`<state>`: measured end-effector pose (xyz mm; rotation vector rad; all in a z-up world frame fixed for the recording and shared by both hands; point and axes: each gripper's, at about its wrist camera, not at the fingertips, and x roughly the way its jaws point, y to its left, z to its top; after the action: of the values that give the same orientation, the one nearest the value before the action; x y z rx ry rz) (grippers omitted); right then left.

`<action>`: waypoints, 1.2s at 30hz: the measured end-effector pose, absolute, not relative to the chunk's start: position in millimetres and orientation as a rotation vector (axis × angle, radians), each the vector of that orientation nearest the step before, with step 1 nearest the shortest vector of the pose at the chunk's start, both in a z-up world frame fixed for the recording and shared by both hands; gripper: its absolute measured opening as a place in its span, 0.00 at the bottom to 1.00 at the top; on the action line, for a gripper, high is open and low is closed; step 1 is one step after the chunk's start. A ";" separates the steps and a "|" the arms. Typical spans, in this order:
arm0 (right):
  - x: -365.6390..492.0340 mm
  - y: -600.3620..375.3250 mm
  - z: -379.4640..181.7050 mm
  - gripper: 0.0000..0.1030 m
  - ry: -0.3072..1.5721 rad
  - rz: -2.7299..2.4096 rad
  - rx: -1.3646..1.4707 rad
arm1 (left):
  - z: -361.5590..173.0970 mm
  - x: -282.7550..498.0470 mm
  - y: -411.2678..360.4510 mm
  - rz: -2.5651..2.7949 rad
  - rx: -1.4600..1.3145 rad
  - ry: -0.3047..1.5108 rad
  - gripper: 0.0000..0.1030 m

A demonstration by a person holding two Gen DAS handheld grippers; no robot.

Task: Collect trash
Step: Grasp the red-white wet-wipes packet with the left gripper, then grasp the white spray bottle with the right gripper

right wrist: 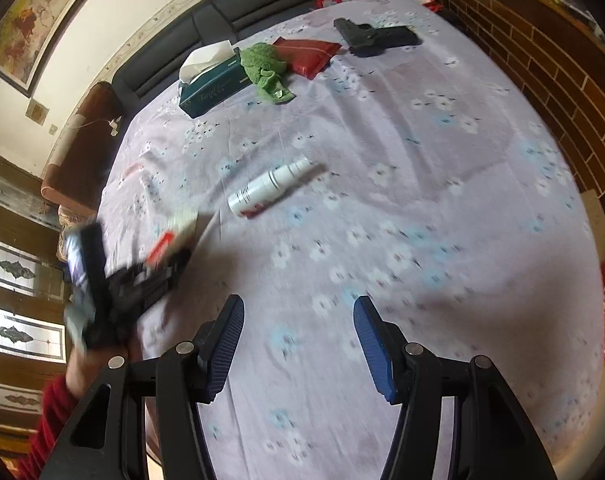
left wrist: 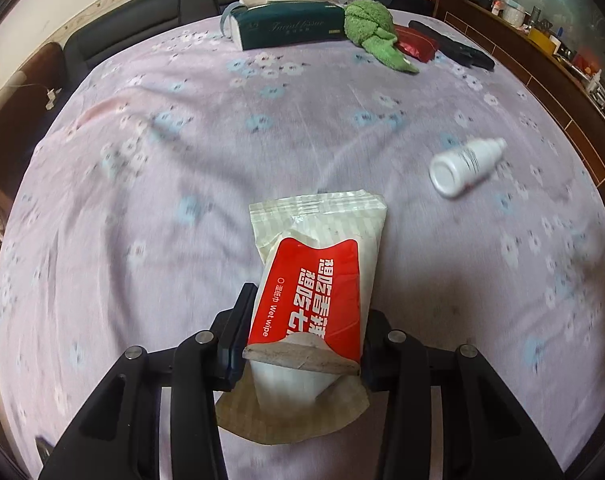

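My left gripper point(left wrist: 304, 316) is shut on a wet wipe pack point(left wrist: 322, 248), white with a red label, its peeled flap hanging below the jaws. The pack sticks out forward over the lilac flowered bedsheet point(left wrist: 182, 152). A white spray bottle point(left wrist: 464, 164) lies on its side to the right of the pack. In the right wrist view my right gripper point(right wrist: 298, 316) stands open above the sheet with nothing between its blue pads. The same bottle point(right wrist: 270, 188) lies ahead of it. The left gripper point(right wrist: 142, 276) shows blurred at the left with the pack point(right wrist: 174, 236).
At the far side of the bed lie a green tissue box point(left wrist: 286, 24), a green cloth point(left wrist: 374, 32), a red pouch point(left wrist: 416, 42) and a black pistol-shaped object point(left wrist: 454, 46). A brick-pattern wooden cabinet point(right wrist: 542, 64) runs along the right. A red-sleeved arm point(right wrist: 58, 412) is at lower left.
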<state>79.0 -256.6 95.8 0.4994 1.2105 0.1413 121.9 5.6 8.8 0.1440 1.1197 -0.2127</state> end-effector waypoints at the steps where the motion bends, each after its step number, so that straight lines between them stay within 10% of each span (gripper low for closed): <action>1: 87.5 -254.1 92.3 0.59 1.214 0.145 0.511 | 9.1 114.7 7.1 -0.204 0.138 1.125 0.40; 20: 207.8 -207.9 22.5 0.53 1.292 0.000 0.639 | 9.2 23.8 21.2 -0.137 0.073 1.132 0.41; 36: 151.9 -159.1 29.8 0.37 1.346 0.219 0.151 | 9.3 14.3 15.2 -0.092 0.068 1.116 0.41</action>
<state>151.9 -159.1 29.8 0.1506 1.3464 0.2185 14.3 15.2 9.3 0.0680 1.1158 -0.0922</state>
